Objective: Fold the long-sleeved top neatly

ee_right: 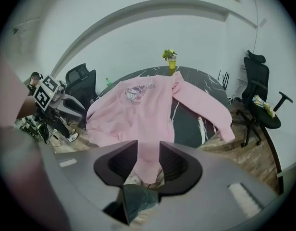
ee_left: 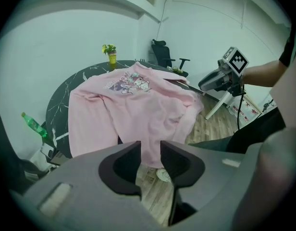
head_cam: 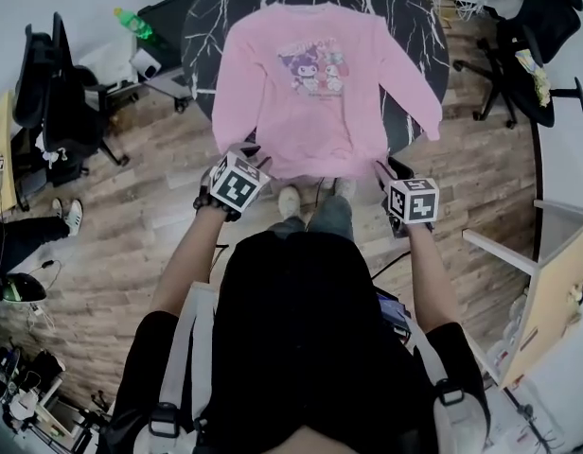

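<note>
Head view shows the pink long-sleeved sweatshirt with a cartoon print (head_cam: 306,93) spread face up on the round black white-veined marble table (head_cam: 419,26), its hem draped over the table's near edge and one sleeve hanging off its right side. The left gripper (ee_left: 150,148) and right gripper (ee_right: 148,148) hover at that hem, the jaws of each spread and pinching nothing. Likely trouble: the overhanging hem and sleeve could drag the top off the table, or an uneven pinch could skew the fold. At the table's far edge a small yellow cup (ee_right: 171,64) holds a green sprig (ee_right: 169,54). Beside the table's left stands a green plastic bottle (head_cam: 135,24), contents unreadable.
</note>
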The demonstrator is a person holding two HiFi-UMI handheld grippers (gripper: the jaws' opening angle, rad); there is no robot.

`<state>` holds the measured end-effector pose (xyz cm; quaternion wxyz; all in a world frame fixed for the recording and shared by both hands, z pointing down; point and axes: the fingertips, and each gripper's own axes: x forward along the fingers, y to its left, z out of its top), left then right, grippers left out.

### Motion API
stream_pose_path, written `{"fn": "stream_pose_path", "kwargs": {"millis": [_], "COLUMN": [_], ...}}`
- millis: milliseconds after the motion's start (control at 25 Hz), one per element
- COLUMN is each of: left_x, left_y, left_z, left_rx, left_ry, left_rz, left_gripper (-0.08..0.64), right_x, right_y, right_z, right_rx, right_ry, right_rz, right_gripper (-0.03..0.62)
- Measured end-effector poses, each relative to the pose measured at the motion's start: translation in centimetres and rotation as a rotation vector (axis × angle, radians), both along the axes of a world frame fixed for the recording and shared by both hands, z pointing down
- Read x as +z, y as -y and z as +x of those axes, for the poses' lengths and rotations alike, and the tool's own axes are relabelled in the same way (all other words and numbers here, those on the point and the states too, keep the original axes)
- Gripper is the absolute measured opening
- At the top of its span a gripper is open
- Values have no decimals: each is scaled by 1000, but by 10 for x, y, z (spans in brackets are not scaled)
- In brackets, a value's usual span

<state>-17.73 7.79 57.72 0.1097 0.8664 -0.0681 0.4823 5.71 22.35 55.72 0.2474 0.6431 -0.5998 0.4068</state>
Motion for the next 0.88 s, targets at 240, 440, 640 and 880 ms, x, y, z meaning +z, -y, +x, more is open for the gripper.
{"fn": "stream_pose_path", "kwargs": {"millis": [240, 440, 640, 880], "left_x": [-15, -18, -22, -6], "left_y": [30, 58, 102, 154], "left_z": [35, 67, 85, 98], "left_rx": [-3, -43, -145, -285], "left_ry": [-26, -50, -17, 29], "left_rz": [27, 28, 40, 68], "left_gripper": [133, 133, 133, 133], "right_x": [-14, -16, -15, 7], "right_y": [37, 75, 120, 177], "right_z": [39, 70, 113, 159], "right_rx": [13, -1, -30, -80], "right_ry": [-41, -51, -63, -66], "right_rz": [33, 51, 57, 33], "right_gripper": [144, 144, 143, 140]}}
